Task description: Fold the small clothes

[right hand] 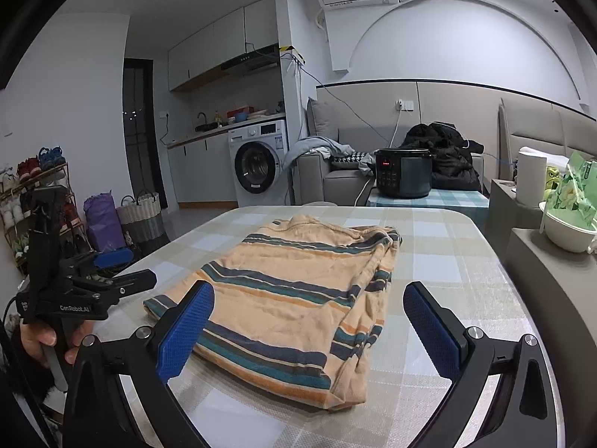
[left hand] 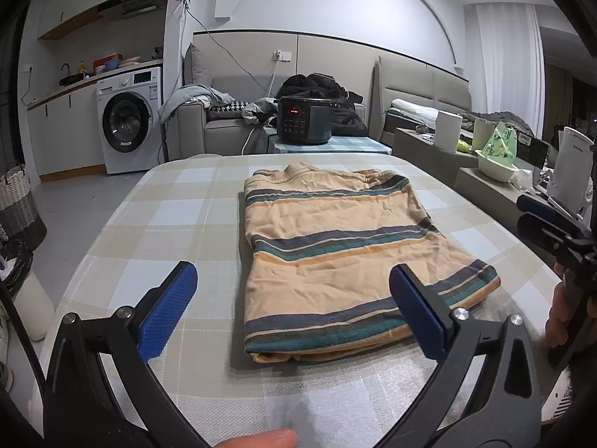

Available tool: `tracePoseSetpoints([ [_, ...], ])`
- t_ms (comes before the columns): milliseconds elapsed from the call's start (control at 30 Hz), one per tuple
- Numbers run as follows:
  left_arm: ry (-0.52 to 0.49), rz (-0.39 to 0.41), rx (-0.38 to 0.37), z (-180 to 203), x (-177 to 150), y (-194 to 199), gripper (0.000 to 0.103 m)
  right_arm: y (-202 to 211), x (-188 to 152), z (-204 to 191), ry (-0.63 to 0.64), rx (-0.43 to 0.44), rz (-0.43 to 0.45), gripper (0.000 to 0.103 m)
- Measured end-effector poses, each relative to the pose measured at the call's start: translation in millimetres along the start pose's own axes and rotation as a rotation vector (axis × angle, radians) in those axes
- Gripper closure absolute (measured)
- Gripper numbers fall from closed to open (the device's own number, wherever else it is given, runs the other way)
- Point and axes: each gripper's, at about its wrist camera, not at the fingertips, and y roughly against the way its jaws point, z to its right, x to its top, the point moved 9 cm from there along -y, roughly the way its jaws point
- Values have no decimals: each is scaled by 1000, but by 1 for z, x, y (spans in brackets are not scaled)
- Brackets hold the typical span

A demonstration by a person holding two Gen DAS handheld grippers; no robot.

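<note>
A small orange shirt with teal and navy stripes (left hand: 335,254) lies folded lengthwise into a rectangle on the checked tablecloth (left hand: 168,216). My left gripper (left hand: 294,310) is open and empty, just above the shirt's near hem. The shirt also shows in the right wrist view (right hand: 298,298). My right gripper (right hand: 309,332) is open and empty, over the shirt's near right corner. Each gripper shows in the other's view: the right one (left hand: 541,220) at the far right, the left one (right hand: 123,268) at the left; both look open.
A black pressure cooker (left hand: 304,119) stands on a small table beyond the far edge. A white bowl with a green bag (right hand: 567,224) sits on a grey ledge at the right. Baskets (right hand: 141,212) and a shoe rack stand on the floor at the left.
</note>
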Motion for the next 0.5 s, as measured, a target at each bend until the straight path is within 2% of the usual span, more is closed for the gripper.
tracePoseSetpoints([
  [500,0,-4,-3,0,-1,-2,1,1,0,-1,7,5,3,0],
])
